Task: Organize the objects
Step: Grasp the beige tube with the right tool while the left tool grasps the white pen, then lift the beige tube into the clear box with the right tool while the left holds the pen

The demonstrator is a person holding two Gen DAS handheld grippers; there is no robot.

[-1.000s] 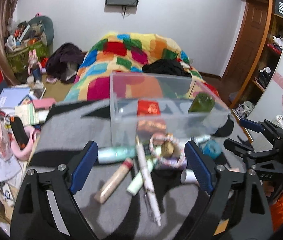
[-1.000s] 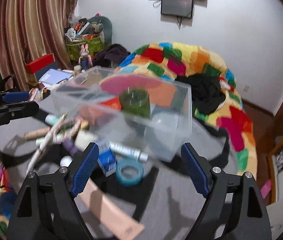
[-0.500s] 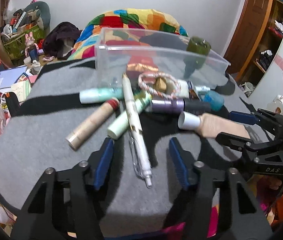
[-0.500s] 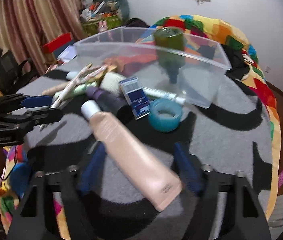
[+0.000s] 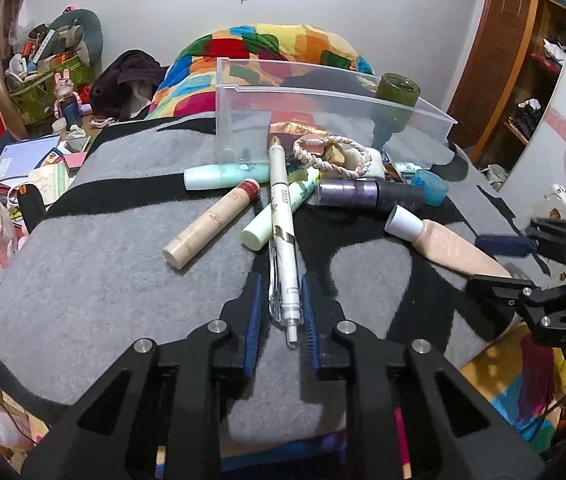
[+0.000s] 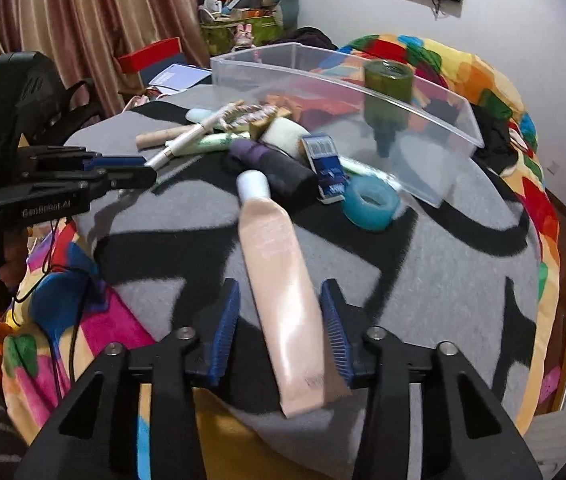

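We find the sorting barely begun. The clear plastic bin (image 5: 323,120) stands at the far side of the grey and black blanket (image 5: 83,280); a green jar (image 5: 397,98) shows at its far wall, and a red-orange item shows through its front, though we cannot tell whether either lies inside or behind.

Most items lie loose in a heap just in front of the bin: a mint tube (image 5: 223,176), a beige stick (image 5: 213,224), a pale green tube (image 5: 279,216), a braided bracelet (image 5: 333,156), a purple bottle (image 5: 367,194), a blue box (image 6: 327,168) and a teal tape roll (image 6: 371,202).

The left gripper (image 5: 281,312) is narrowing around the near end of the white pen (image 5: 283,240); a thin gap remains on each side, so we judge it not yet gripped. The right gripper (image 6: 279,328) is also closing, its jaws astride the flat end of the peach tube (image 6: 279,280), pads close beside it but not pressing.

In our judgement, both picks and every transfer to the bin remain outstanding.
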